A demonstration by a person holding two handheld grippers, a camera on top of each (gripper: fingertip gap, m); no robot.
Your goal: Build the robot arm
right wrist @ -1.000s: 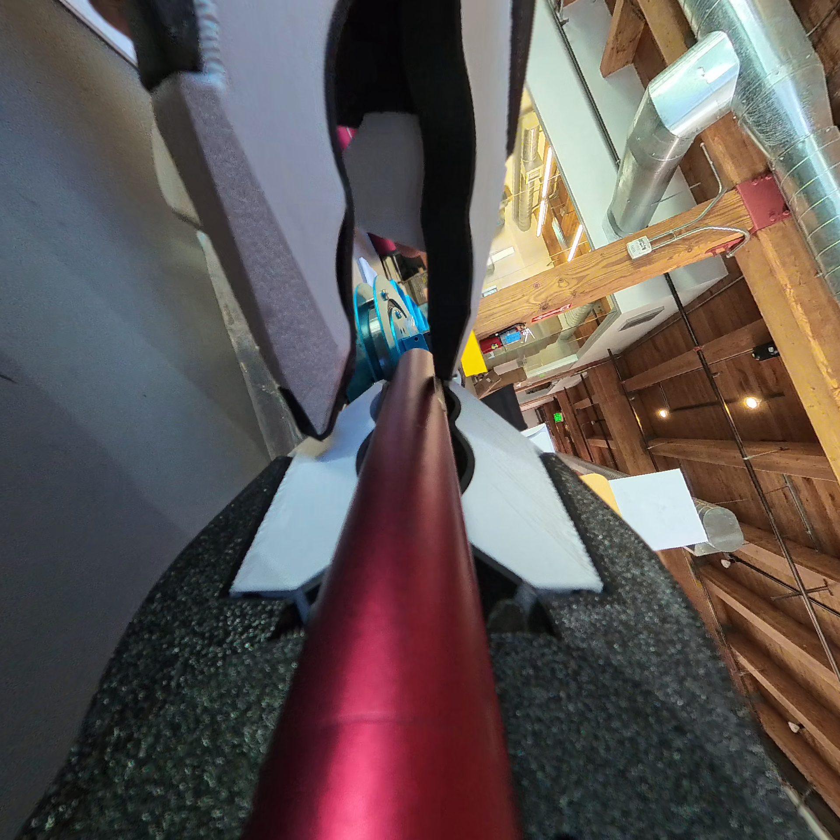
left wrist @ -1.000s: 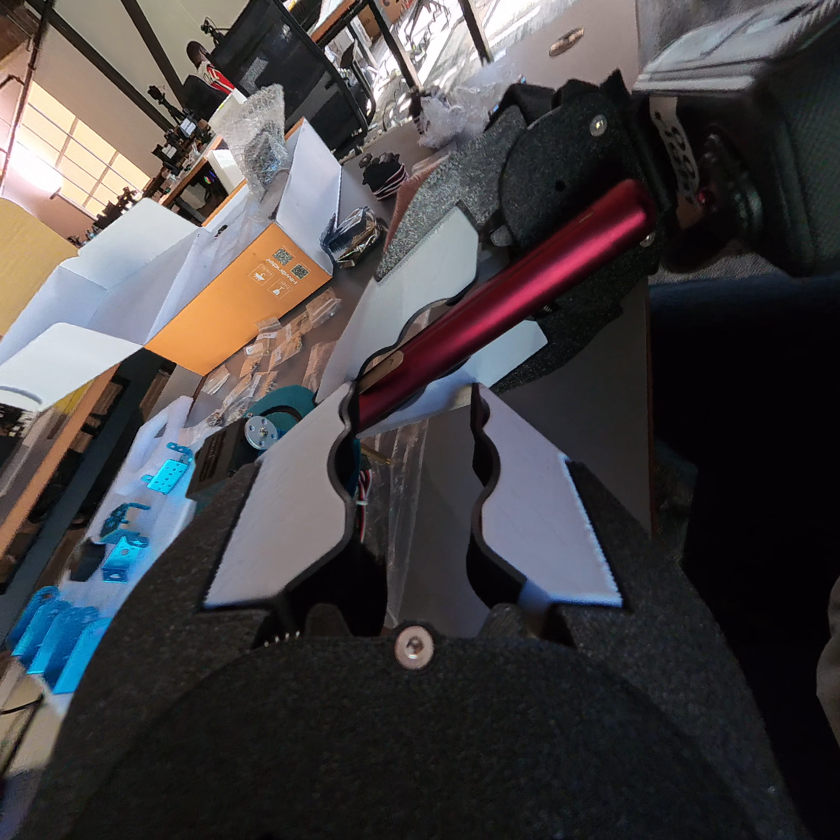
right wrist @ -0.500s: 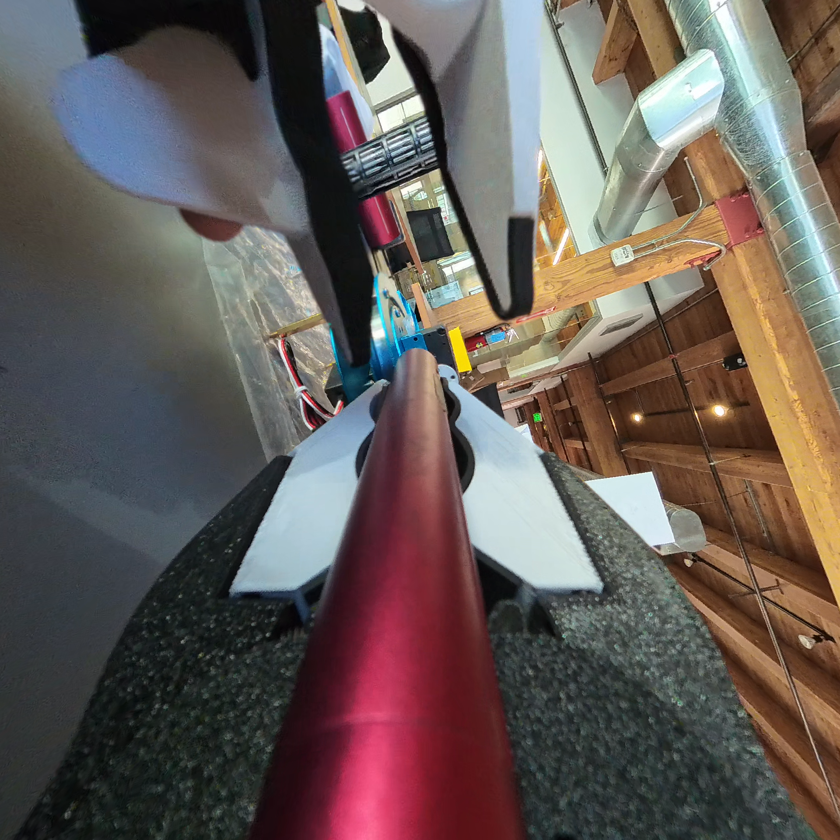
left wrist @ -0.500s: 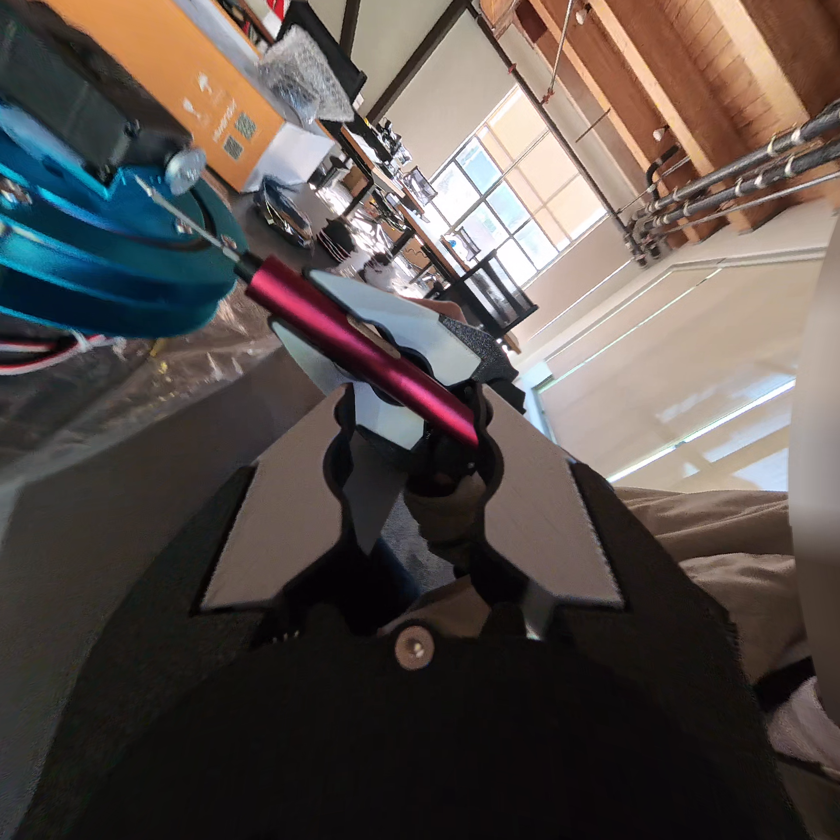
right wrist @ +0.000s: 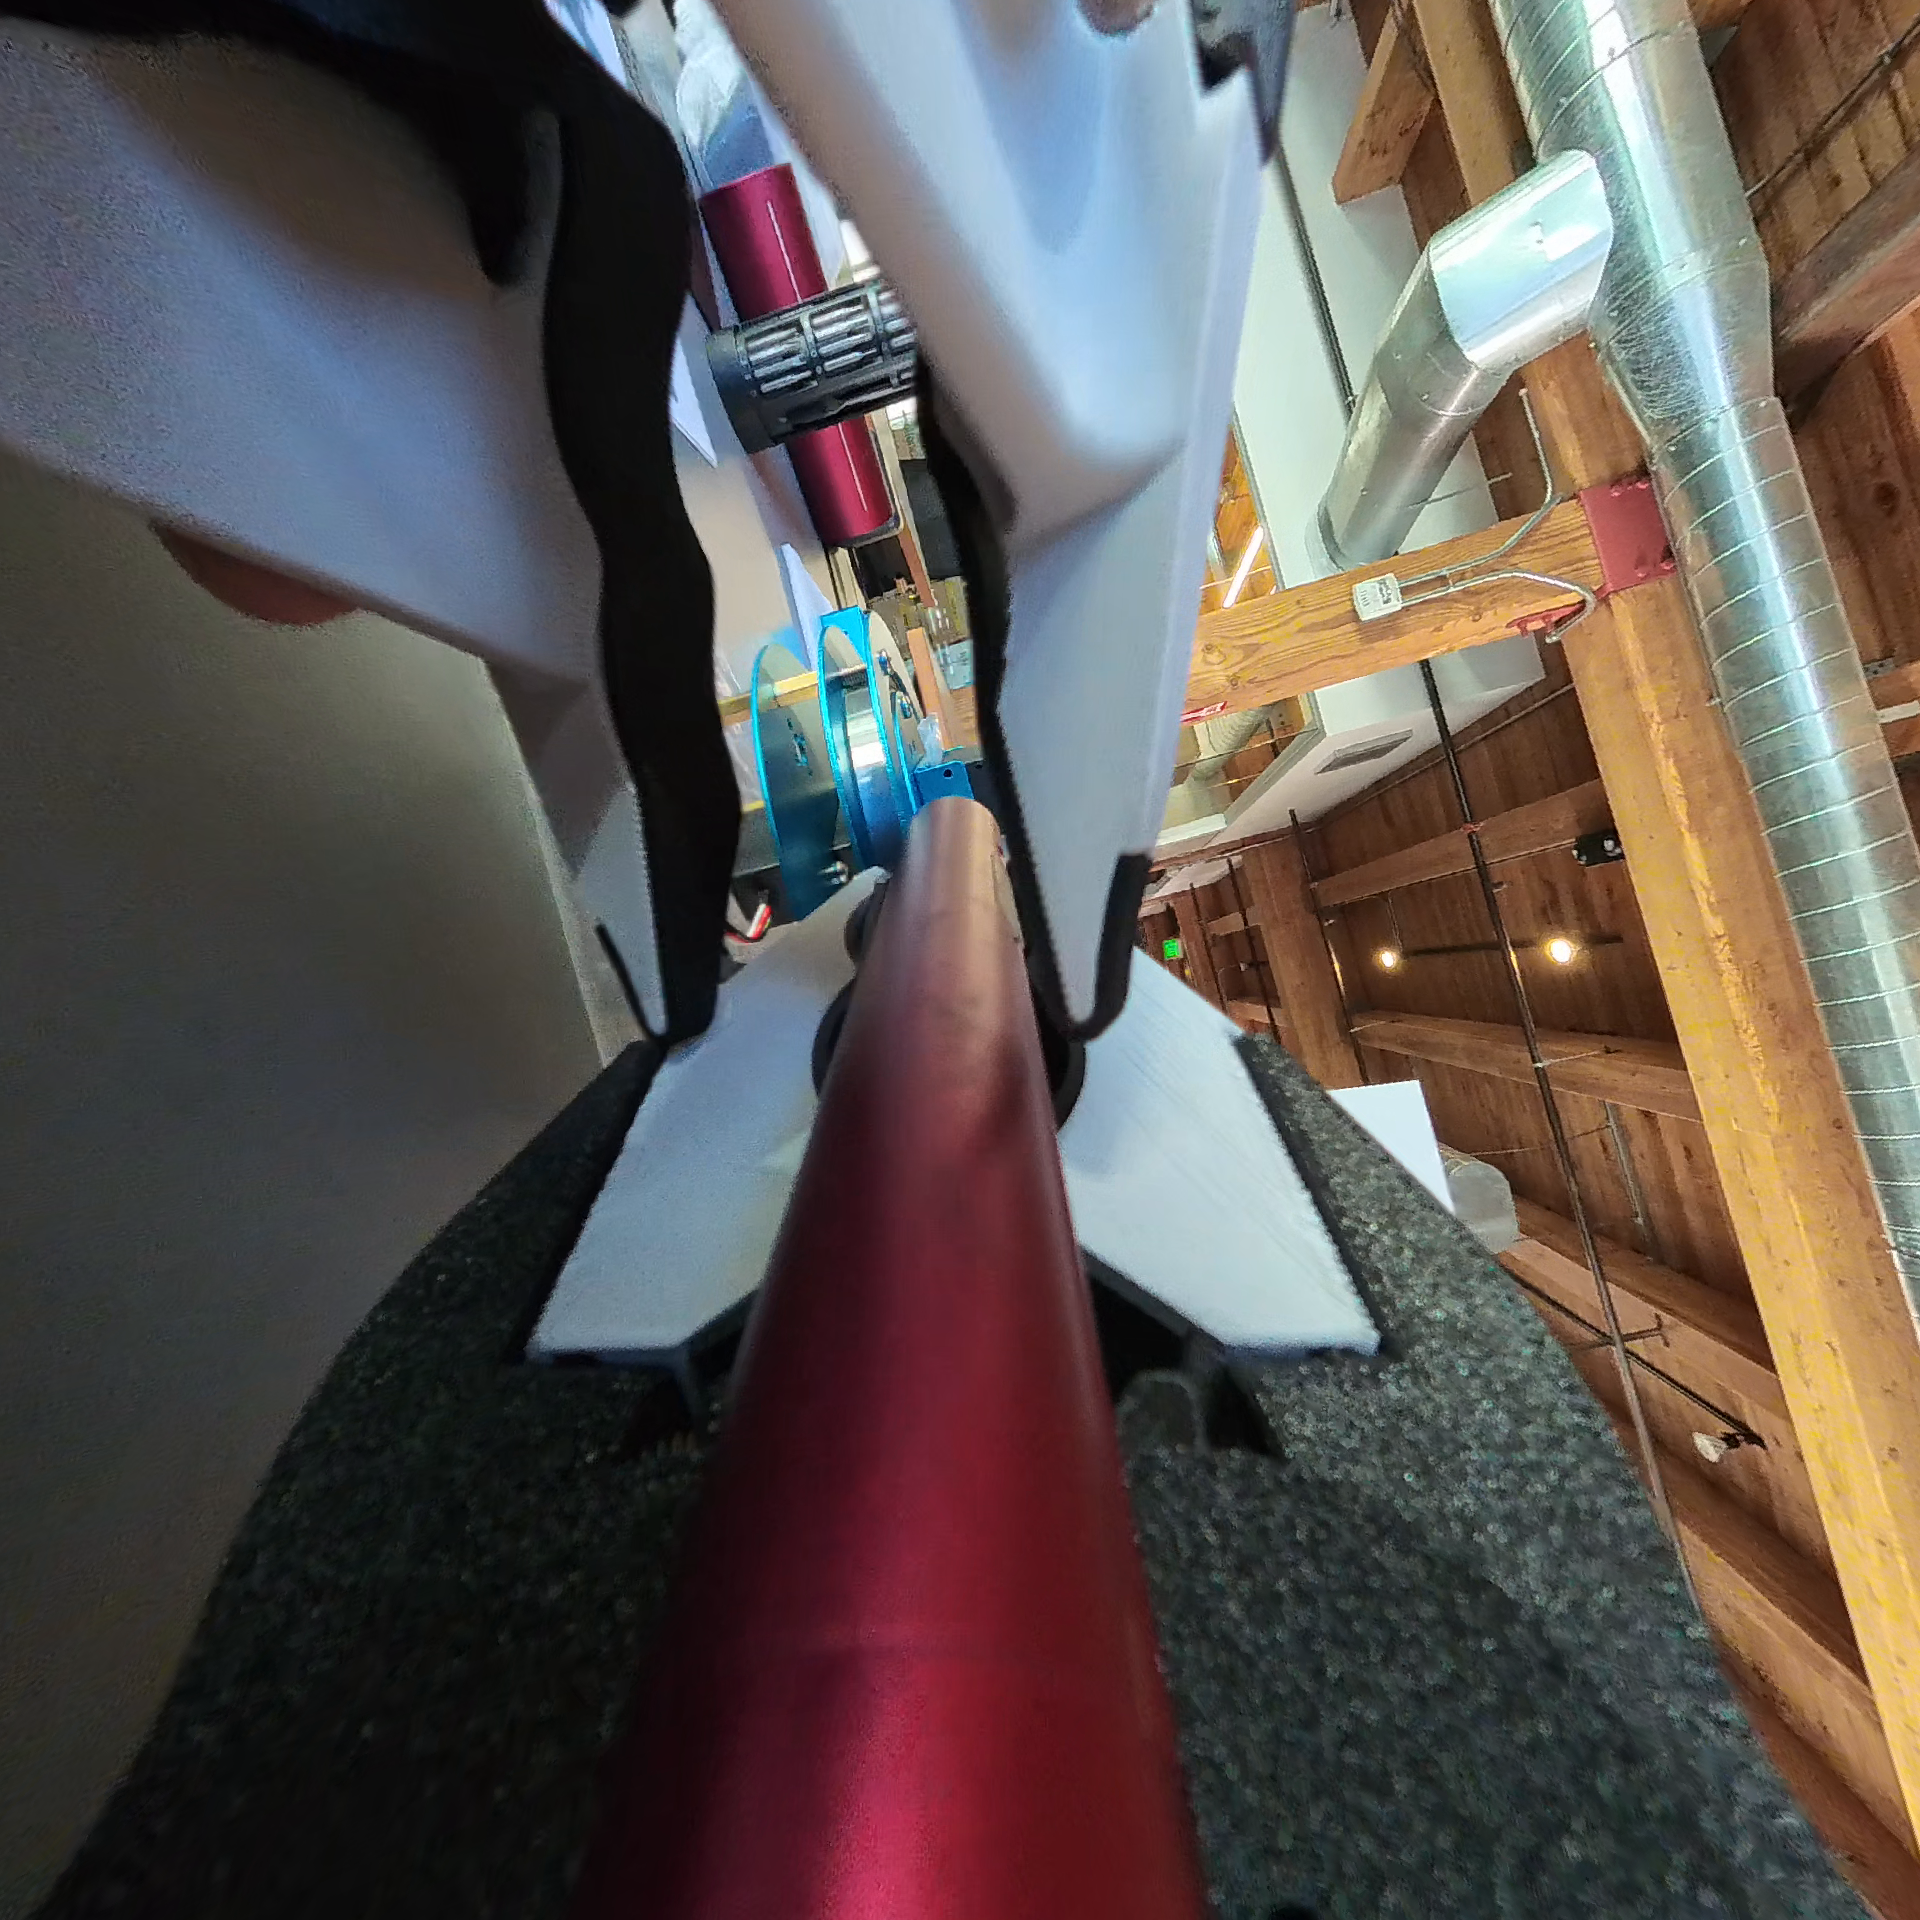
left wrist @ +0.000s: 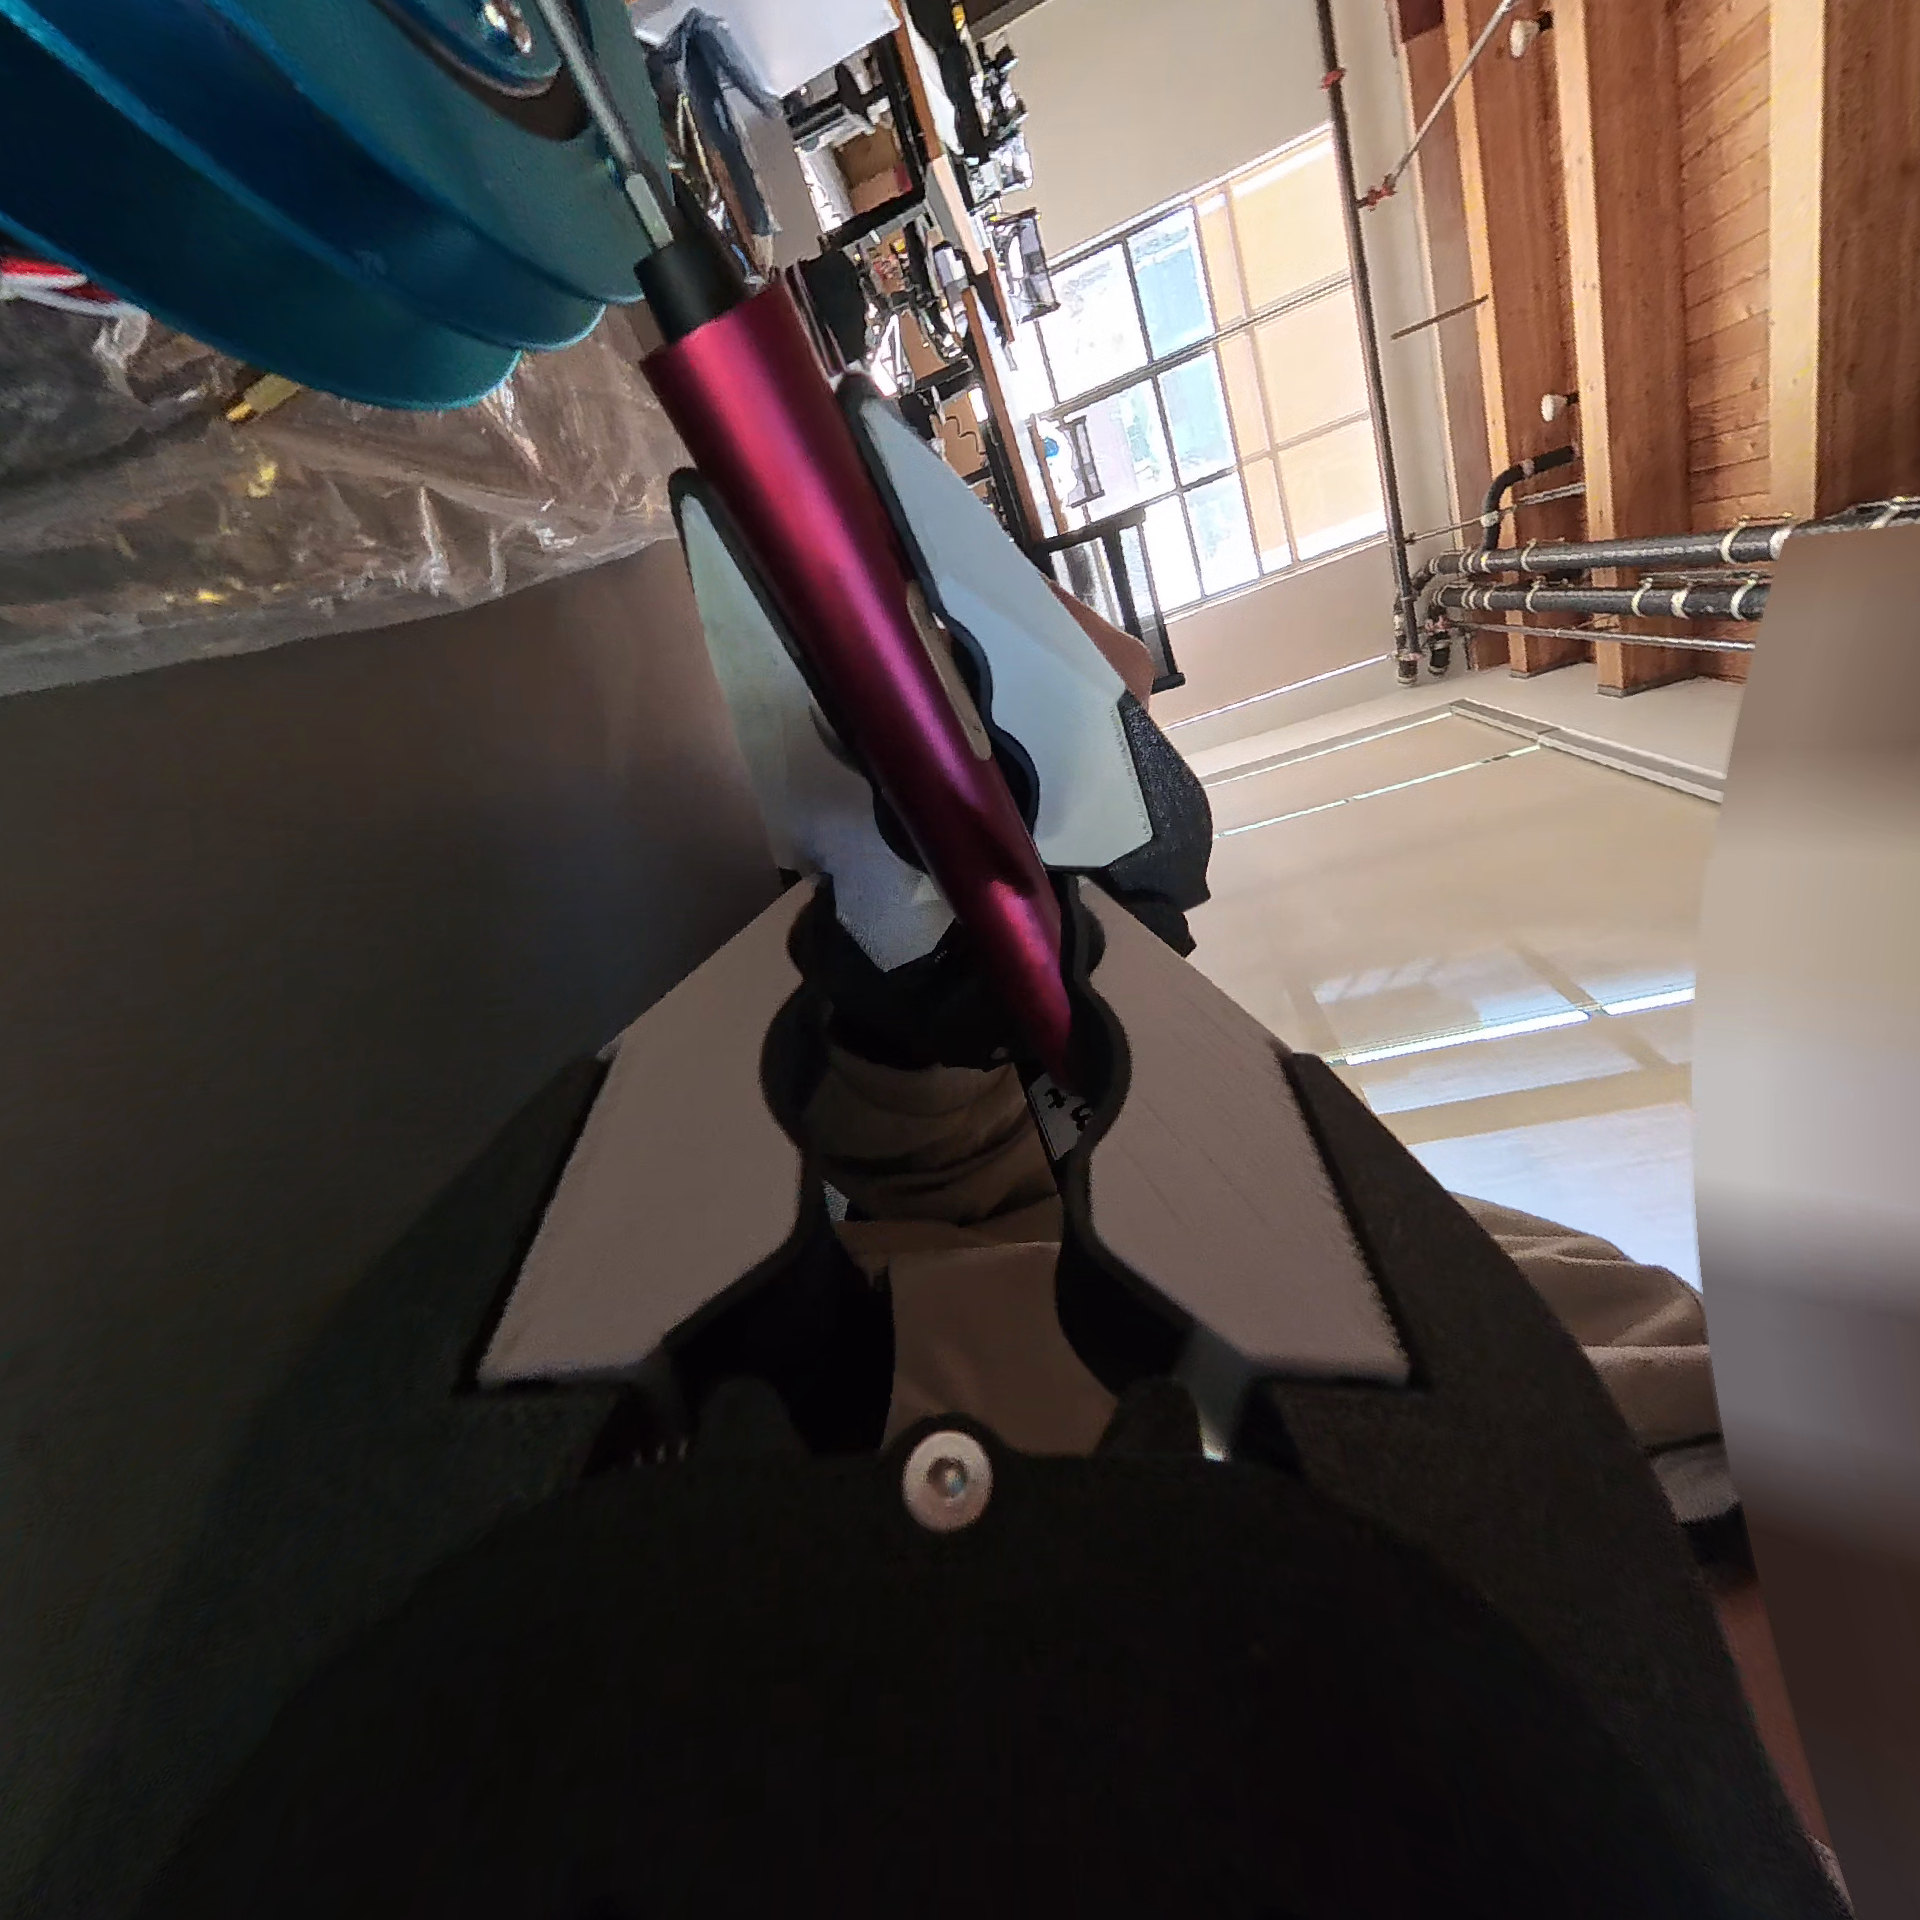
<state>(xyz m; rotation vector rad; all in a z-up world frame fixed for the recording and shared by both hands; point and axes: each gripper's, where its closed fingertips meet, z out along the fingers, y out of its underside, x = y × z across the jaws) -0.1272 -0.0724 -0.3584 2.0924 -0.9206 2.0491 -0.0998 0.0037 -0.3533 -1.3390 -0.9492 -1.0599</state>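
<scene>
My right gripper (right wrist: 951, 935) is shut on a red metal screwdriver (right wrist: 925, 1455) that runs forward along its fingers. The screwdriver's thin bit (left wrist: 597, 94) meets a blue metal wheel assembly (left wrist: 260, 208), which also shows ahead in the right wrist view (right wrist: 831, 769). My left gripper (left wrist: 940, 935) is open and faces the right gripper (left wrist: 914, 665) at close range. Its white fingers (right wrist: 1091, 312) straddle the screwdriver shaft without closing on it. The screwdriver's rear end (left wrist: 1029, 987) lies between the left fingertips, close to the right one.
A crumpled clear plastic bag (left wrist: 312, 520) lies on the grey table (left wrist: 312, 935) under the blue assembly. A person's tan sleeve (left wrist: 935, 1174) is behind the right gripper. The left gripper's red handle with a black knurled ring (right wrist: 810, 364) shows farther off. The gap from one gripper's tips to the other's is roughly 8 centimeters.
My left gripper has swung round from looking over the table to face the right gripper, then moved closer, its open fingers now around the screwdriver. The right gripper keeps the screwdriver.
</scene>
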